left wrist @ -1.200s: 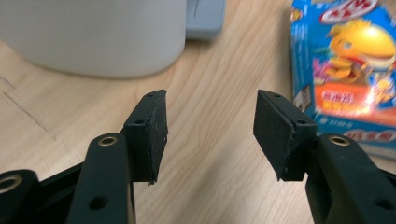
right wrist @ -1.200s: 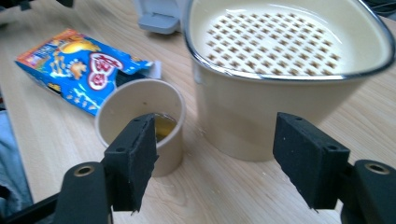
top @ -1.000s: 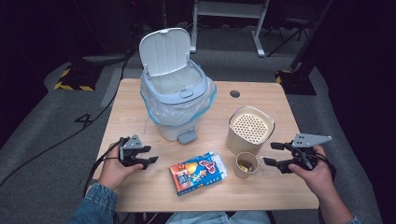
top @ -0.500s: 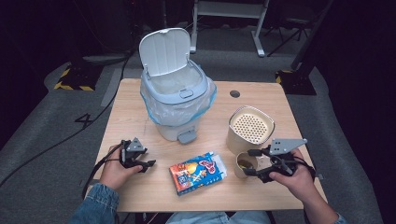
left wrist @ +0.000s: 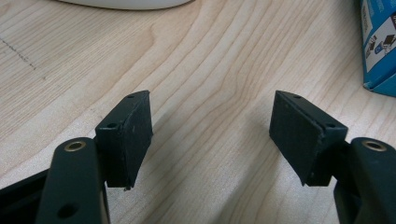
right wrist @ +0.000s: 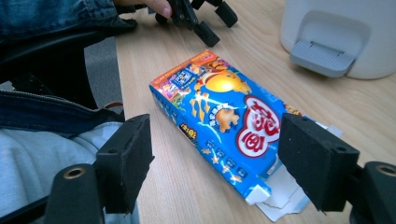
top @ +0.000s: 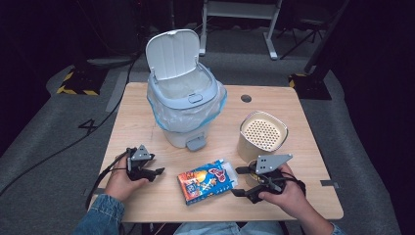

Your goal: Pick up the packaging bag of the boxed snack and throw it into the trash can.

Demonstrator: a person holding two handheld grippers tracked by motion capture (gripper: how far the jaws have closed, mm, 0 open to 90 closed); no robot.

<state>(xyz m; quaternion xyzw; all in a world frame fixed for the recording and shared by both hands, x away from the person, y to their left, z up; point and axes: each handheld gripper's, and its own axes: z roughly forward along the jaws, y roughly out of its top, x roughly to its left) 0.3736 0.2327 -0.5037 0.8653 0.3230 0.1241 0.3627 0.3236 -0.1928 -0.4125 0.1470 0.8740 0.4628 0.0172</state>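
Note:
A blue snack box (top: 208,180) lies flat near the table's front edge, its torn flap end toward my right hand. My right gripper (top: 238,181) is open just right of the box, jaws pointing at it; in the right gripper view (right wrist: 215,140) the box (right wrist: 219,116) lies ahead between the jaw lines, untouched. My left gripper (top: 157,172) rests on the table left of the box; its jaws have just been opening, with bare wood between them (left wrist: 212,121). A box corner (left wrist: 380,46) shows at the upper right of that view.
A white pedal bin (top: 186,105) with its lid up and a blue liner stands mid-table, its pedal (right wrist: 322,56) facing me. A beige perforated container (top: 263,132) stands behind my right hand. The other hand's gripper (right wrist: 196,14) shows beyond the box.
My right hand has slid left along the front of the table toward the snack box, now covering the small cup. The left gripper's jaws stand wider; that hand stayed put.

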